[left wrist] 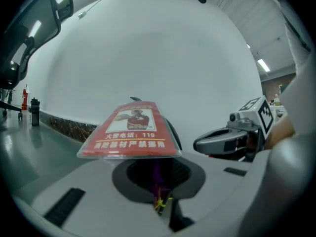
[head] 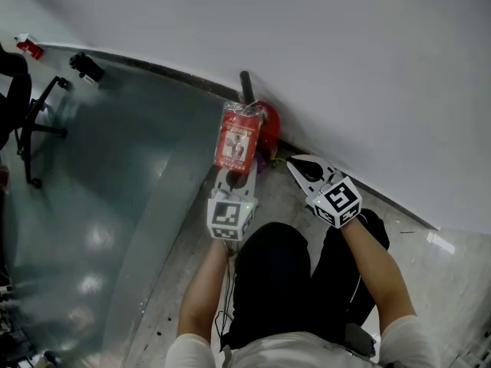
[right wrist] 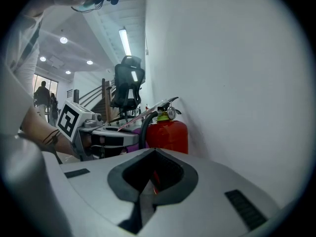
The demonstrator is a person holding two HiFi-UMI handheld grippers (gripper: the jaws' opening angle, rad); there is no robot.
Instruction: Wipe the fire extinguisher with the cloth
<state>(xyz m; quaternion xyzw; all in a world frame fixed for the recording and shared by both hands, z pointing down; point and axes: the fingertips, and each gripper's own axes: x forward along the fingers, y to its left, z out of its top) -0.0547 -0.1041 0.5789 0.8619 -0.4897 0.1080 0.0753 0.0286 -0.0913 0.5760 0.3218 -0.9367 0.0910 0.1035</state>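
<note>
A red fire extinguisher (head: 268, 121) with a black hose stands on the floor against the white wall; it also shows in the right gripper view (right wrist: 168, 135). Its red laminated tag (head: 236, 138) lies flat over my left gripper (head: 237, 178), and in the left gripper view the tag (left wrist: 132, 130) rests just above the jaws. My left gripper (left wrist: 160, 201) is shut on a strip of purple cloth (left wrist: 157, 174), right beside the extinguisher. My right gripper (head: 295, 165) hovers just right of the extinguisher, jaws together with nothing in them (right wrist: 148, 186).
The white wall (head: 345, 67) runs close behind the extinguisher. A black office chair (head: 34, 129) stands far left on the glossy green floor, with a red bottle (head: 29, 48) and a dark bottle (head: 87, 66) along the baseboard. My knees are below the grippers.
</note>
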